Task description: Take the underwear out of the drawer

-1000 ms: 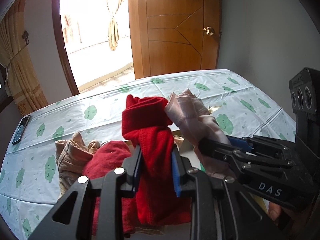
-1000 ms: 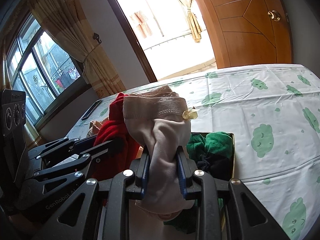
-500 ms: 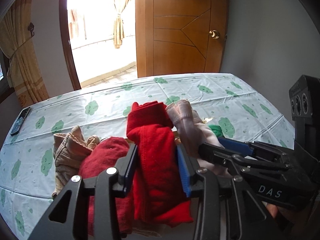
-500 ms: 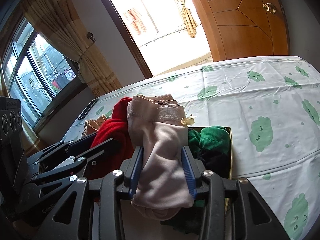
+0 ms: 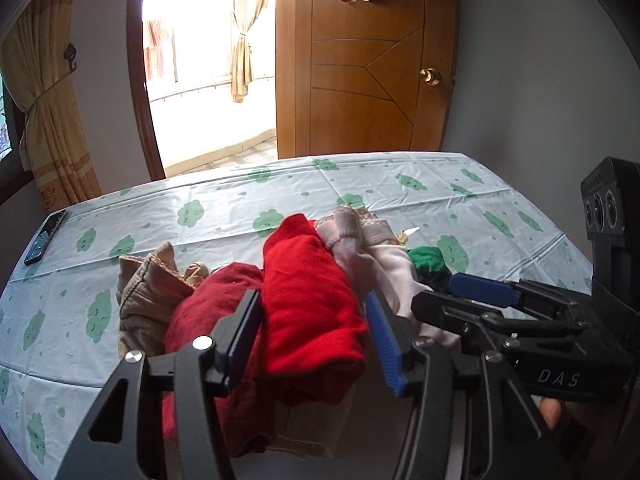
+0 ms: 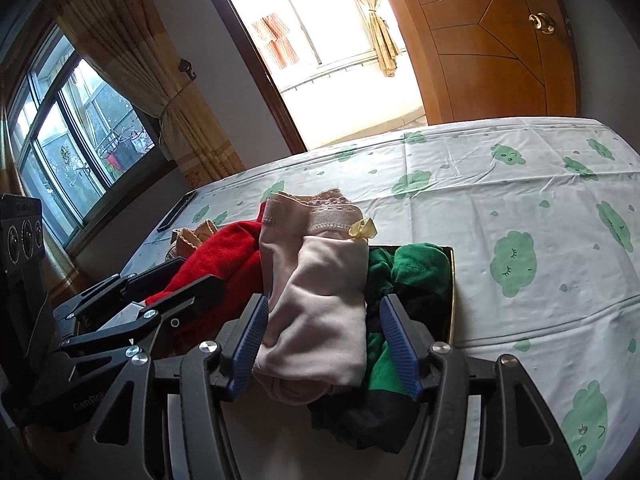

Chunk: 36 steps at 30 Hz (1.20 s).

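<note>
A bed under a pale sheet printed with green clouds fills the room ahead of both grippers, with a wooden door and a bright balcony opening behind it. The left gripper has a bright red pair of underwear standing between its blue pads, and its jaws are opening, so gaps show on both sides of the cloth. Just to its right, the right gripper is also opening around a pale pink pair with a lace waistband and a small yellow bow; the fabric sags between the pads, no longer pinched. Green and black garments lie just right of that gripper, in a shallow gold-edged box. These pieces look light, soft and limp, likely to slump or unfold once freed; a pinch across the thick folded middle should carry them best. On the right gripper's body, seen from the left wrist, the letters "DAS" are legible; on the left one's, "GenRob", partly cut off.
</note>
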Tool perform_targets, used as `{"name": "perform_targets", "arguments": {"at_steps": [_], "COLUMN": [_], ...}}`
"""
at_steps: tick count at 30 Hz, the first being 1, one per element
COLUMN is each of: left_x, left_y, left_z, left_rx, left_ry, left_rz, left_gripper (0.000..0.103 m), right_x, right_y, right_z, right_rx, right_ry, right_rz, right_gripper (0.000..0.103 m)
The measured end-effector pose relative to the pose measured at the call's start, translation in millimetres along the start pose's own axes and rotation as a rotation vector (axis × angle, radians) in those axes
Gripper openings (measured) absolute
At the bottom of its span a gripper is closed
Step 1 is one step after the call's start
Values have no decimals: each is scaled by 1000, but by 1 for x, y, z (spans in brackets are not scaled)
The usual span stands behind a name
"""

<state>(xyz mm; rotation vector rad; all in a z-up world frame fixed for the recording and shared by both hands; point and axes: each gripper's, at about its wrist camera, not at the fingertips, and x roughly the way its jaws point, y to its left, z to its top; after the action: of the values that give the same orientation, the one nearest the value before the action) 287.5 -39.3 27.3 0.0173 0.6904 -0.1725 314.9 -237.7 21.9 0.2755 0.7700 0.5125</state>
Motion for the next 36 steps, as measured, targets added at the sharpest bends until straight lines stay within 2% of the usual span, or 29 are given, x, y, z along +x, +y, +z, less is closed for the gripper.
{"name": "perform_targets", "arguments": {"at_steps": [3, 8, 13, 18, 23, 26, 32, 36], "left_x": [-3, -24, -44, -67, -94, -109, -134, -140], "left_y": [0, -2, -7, -8, -2, 6, 21, 29], "left_z": [-2, -6, -18, -35, -60, -80, -123, -151], "left_rx": [-8, 3, 31, 39, 29, 9, -16, -43], "left_ry": [-8, -65, -96, -115, -142, -156, -184, -181], "left_rz": [-8, -36, -67, -117, -146, -166, -139, -131], "left_gripper": [56, 63, 64, 66, 72, 73, 81, 82], "right_x": [-2, -22, -45, -62, -80, -91, -102, -100], "right_y": [2, 11, 21, 32, 44, 51, 67, 81], "right_z": [-1, -5, -13, -30, -56, -77, -115, -140], "right_rx": [-19, -50, -78, -132, -198, -240, -329, -390], "right_ry": [-5, -53, -90, -96, -100, -100, -84, -47], "right_rz": [-8, 28, 66, 104, 136, 157, 192, 209], "right_gripper": [61, 63, 69, 70, 70, 70, 70, 70]}}
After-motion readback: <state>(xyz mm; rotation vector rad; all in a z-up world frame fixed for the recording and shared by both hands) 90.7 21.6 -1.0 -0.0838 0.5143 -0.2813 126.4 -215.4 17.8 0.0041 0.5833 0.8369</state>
